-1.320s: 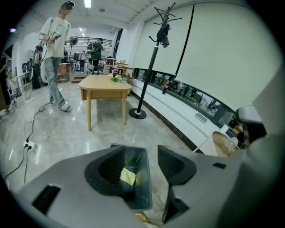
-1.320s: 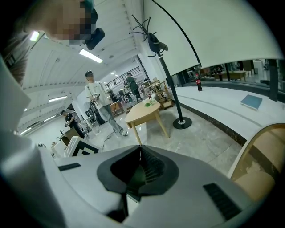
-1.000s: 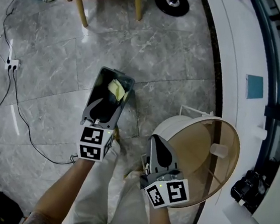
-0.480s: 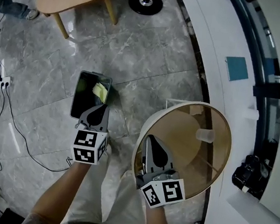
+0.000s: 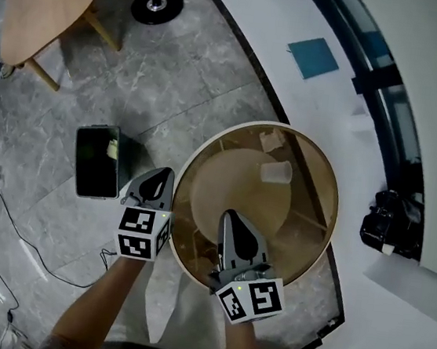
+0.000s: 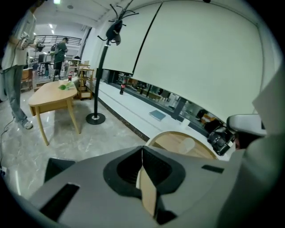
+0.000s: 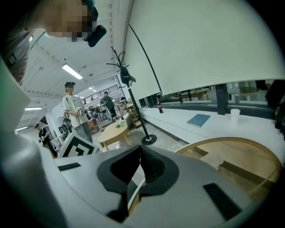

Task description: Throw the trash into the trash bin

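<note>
Looking down, you hold your 2 claws pinched shut and empty: left claw [image 5: 163,173] just outside the round glass desk's [image 5: 330,215] wooden rim, right claw [image 5: 230,214] over it. A translucent cup [image 5: 276,171] and crumpled paper [image 5: 271,140] sit on the glass. The black rectangular trash bin [image 5: 92,170] stands open on smooth marble floor at your left, apart from the desk.

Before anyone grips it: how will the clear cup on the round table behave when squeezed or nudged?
The clear cup looks thin and see-through, so probably light and easily crushed. Its tapered round wall suggests rolling in a curve. The table looks glossy, so it may slide.
</note>
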`<state>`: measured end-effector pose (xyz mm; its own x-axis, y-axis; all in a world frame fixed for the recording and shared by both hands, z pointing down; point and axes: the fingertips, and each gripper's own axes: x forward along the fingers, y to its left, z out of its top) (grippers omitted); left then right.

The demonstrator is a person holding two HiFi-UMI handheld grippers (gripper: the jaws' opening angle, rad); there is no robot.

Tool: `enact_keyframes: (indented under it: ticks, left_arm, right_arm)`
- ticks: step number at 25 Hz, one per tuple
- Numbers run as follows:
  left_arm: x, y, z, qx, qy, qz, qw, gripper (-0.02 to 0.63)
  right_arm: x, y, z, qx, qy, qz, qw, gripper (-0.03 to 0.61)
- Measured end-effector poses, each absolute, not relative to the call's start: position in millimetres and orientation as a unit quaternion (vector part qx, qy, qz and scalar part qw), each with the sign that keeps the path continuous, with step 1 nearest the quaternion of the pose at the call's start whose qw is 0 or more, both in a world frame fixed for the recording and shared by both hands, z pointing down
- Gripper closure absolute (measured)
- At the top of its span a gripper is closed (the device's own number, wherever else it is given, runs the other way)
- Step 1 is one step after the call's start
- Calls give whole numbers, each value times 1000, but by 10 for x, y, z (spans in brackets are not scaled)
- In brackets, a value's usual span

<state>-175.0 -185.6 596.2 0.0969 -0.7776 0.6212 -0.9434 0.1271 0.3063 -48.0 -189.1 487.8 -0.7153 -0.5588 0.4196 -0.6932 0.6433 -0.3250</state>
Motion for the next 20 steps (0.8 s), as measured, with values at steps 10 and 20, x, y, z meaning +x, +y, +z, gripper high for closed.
enact_keyframes:
  ticks: [10, 20]
  left_arm:
    - [-179, -2433, 5838, 732, -574, 139, 338, 592]
    - [615, -2738, 5739, 780, -525, 159, 302, 591]
  right_arm:
    - [1026, -2025, 4825, 458, -844, 248, 125, 560]
    - [1757, -2001, 4866, 505, -814, 267, 107, 560]
